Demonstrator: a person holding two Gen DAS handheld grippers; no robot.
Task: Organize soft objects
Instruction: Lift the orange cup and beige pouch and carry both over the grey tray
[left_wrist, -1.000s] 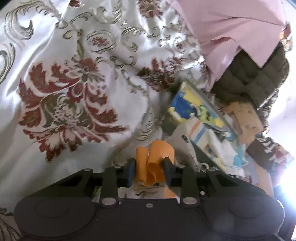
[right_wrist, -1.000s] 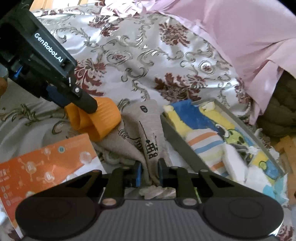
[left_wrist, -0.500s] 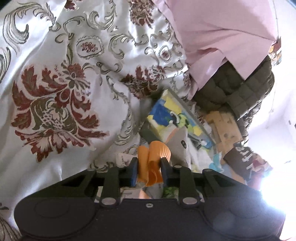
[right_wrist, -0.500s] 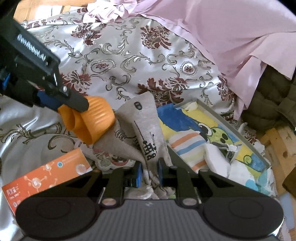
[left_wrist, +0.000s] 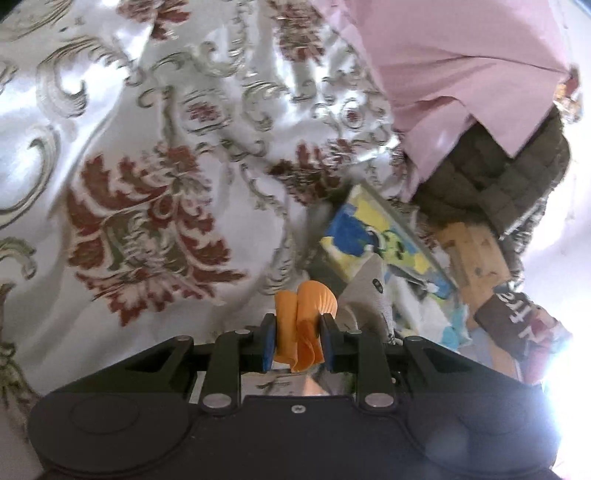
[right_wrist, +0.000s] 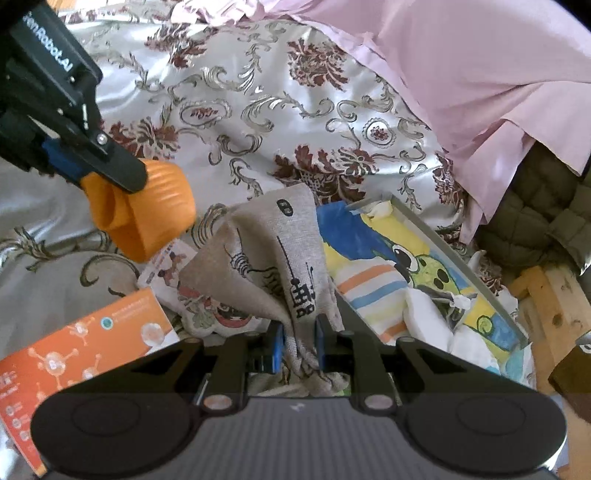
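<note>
Left gripper is clenched on an orange ribbed piece, right gripper grasps the grey printed sock, both lifted clear of the bedspread near the grey tray at right, presumably for sorting.

Over the last second the right gripper has risen from the patterned bedspread, drawing the grey printed sock up until its toe end stands peaked above the jaws, next to the grey tray. The left gripper has lifted the orange ribbed sock clear of the grey one, so the two socks, formerly touching, now hang apart. A small illustrated packet, previously covered by the socks, now shows beneath them beside the orange box.
</note>
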